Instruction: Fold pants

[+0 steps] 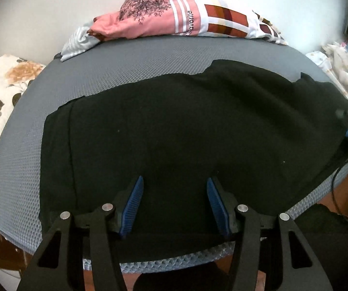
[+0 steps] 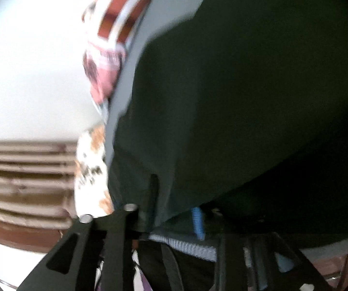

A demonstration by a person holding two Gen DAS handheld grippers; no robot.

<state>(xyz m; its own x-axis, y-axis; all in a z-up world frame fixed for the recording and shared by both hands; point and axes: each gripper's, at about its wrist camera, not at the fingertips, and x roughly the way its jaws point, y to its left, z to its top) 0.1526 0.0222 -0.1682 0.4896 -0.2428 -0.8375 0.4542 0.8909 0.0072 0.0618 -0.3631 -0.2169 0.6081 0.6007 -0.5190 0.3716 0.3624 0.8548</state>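
Lying flat across the mat (image 1: 115, 77), the pants (image 1: 186, 126) await a fold; left gripper (image 1: 175, 186) hovers spread over their near edge, gripping nothing; right gripper's (image 2: 171, 218) state is unclear.

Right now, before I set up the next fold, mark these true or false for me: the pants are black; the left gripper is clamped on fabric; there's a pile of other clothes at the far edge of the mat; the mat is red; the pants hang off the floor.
1. The pants are black. True.
2. The left gripper is clamped on fabric. False: its blue pads stand apart above the cloth, pinching nothing.
3. Folded clothes lie at the mat's far edge. True.
4. The mat is red. False: it is grey and textured.
5. The pants hang in the air. False: they lie spread flat on the mat.
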